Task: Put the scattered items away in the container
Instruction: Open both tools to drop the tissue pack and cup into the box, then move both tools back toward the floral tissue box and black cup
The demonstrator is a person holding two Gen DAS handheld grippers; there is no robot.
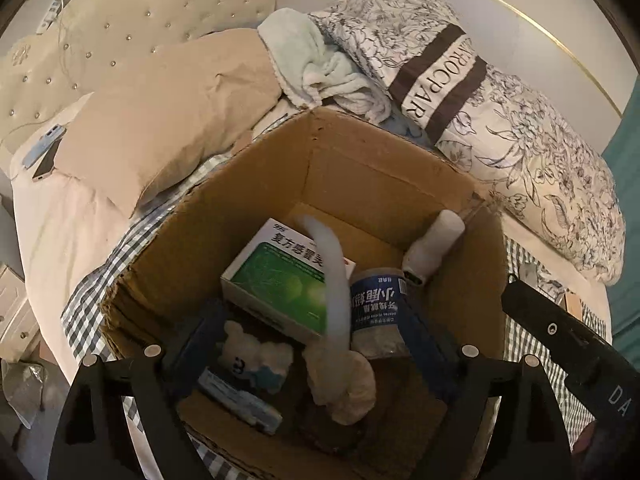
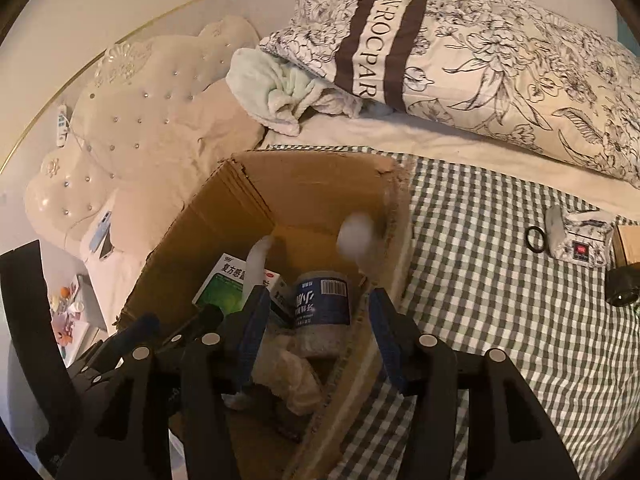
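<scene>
Left gripper (image 1: 316, 344): hovering over the open cardboard box (image 1: 168, 240) at lower centre of the left wrist view; fingers spread wide, pinching nothing.
Box contents, left wrist view, left to right: a small white-and-blue plush toy (image 1: 256, 360) at lower left; a flat blue-and-white packet (image 1: 240, 398) below it; a green-and-white medicine carton (image 1: 276, 280) at centre; a curved translucent white tube (image 1: 332, 280) lying across the carton; a crumpled cream bag (image 1: 344, 384) at its lower end; a blue-labelled dental floss tub (image 1: 380, 308) right of centre; a white bottle (image 1: 432, 248) leaning on the right wall.
Right gripper (image 2: 316, 336): sitting at lower centre of the right wrist view, over the box's near right edge; blue-padded fingers (image 2: 252, 336) standing apart, nothing between them. White bottle looking blurred here.
Scattered items remaining, right edge of right wrist view: a black ring (image 2: 535, 240), a small floral-print box (image 2: 576, 240) beside it, a dark round object (image 2: 622, 288) lower down, type unclear; all on the checked sheet (image 2: 480, 280), well apart from the cardboard box.
Step in hand (judgement): a drop-off appears to be ending; both tools are unloaded above the container.
Next move (judgement): right gripper is needing to swing right to the ring or floral box, staying open, and settle low, since the ring lies flat on soft fabric.
</scene>
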